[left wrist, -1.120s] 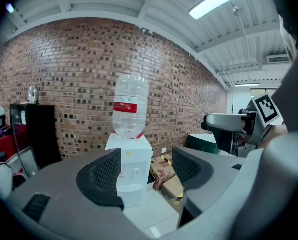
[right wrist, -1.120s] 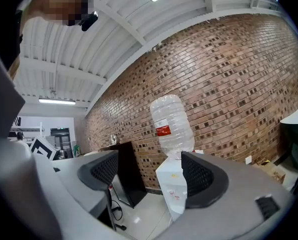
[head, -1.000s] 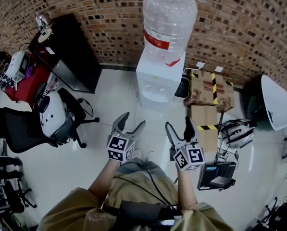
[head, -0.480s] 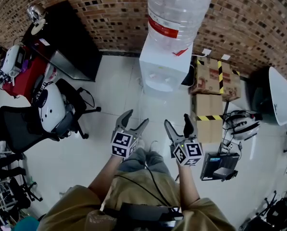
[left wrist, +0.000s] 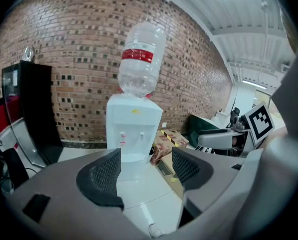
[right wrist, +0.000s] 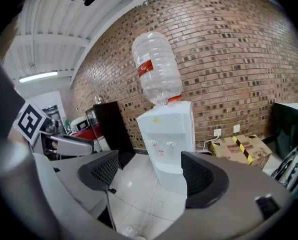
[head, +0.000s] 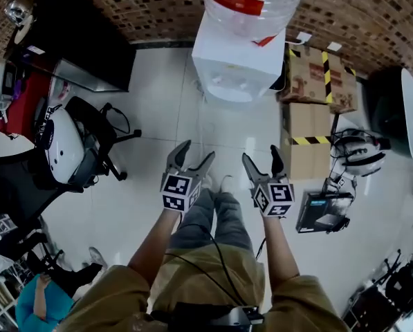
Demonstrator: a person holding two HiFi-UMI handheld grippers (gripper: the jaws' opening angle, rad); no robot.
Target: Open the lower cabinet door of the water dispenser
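Head view: the water dispenser [head: 237, 61] stands closer ahead of both fingertips than a second ago, so the approach is under way.

Left gripper view: the left gripper [left wrist: 145, 164] has its fingers released and empty.

Right gripper view: the right gripper [right wrist: 151, 171] has its fingers released. The water dispenser stands beyond them, its cabinet door not yet reached.

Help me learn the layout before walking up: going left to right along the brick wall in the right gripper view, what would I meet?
black cabinet → water dispenser → taped cardboard box → dark green object at the right edge
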